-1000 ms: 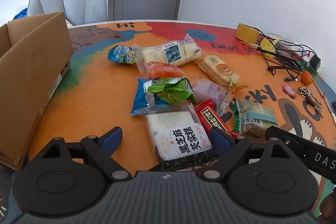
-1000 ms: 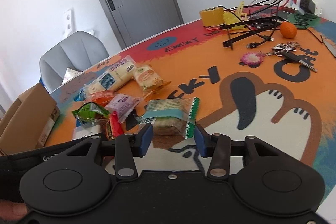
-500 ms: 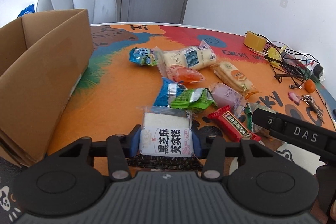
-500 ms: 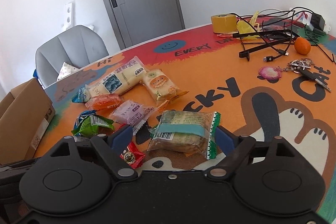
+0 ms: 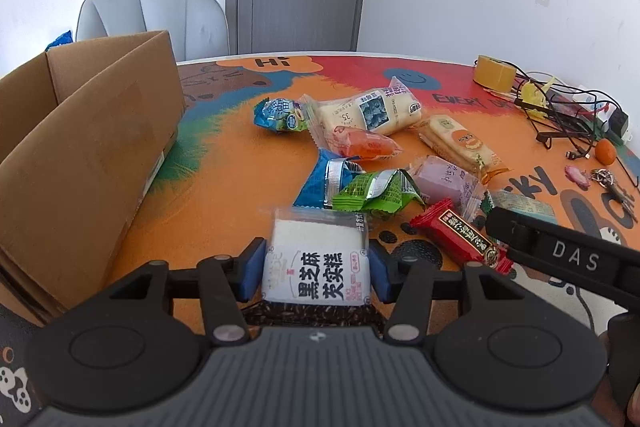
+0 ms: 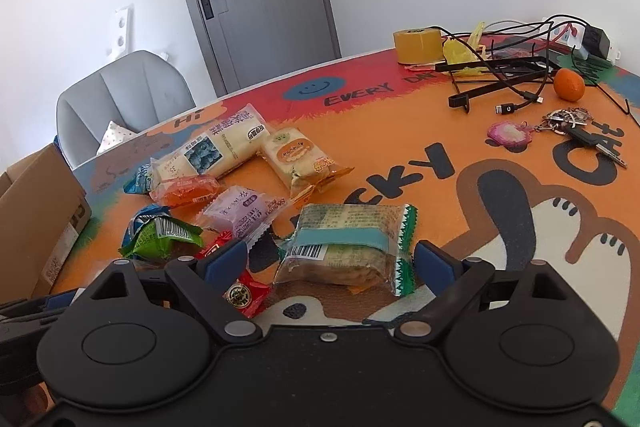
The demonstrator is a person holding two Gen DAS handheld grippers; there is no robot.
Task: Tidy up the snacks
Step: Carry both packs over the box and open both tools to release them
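Left wrist view: my left gripper (image 5: pixel 313 269) is clamped on the white sesame-cake packet (image 5: pixel 318 267), ready for the cardboard box (image 5: pixel 80 147) at left. My right gripper (image 6: pixel 328 259) has just been opening, its jaws wide apart around the green-edged cracker pack (image 6: pixel 348 247), which next needs closing on.

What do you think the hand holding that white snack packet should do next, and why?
Probably carry it left to the cardboard box. The left gripper has just closed on the white packet, its pads pressing both sides, and the box stands open beside it. The right gripper has just been opening around the green-edged packet without gripping it.
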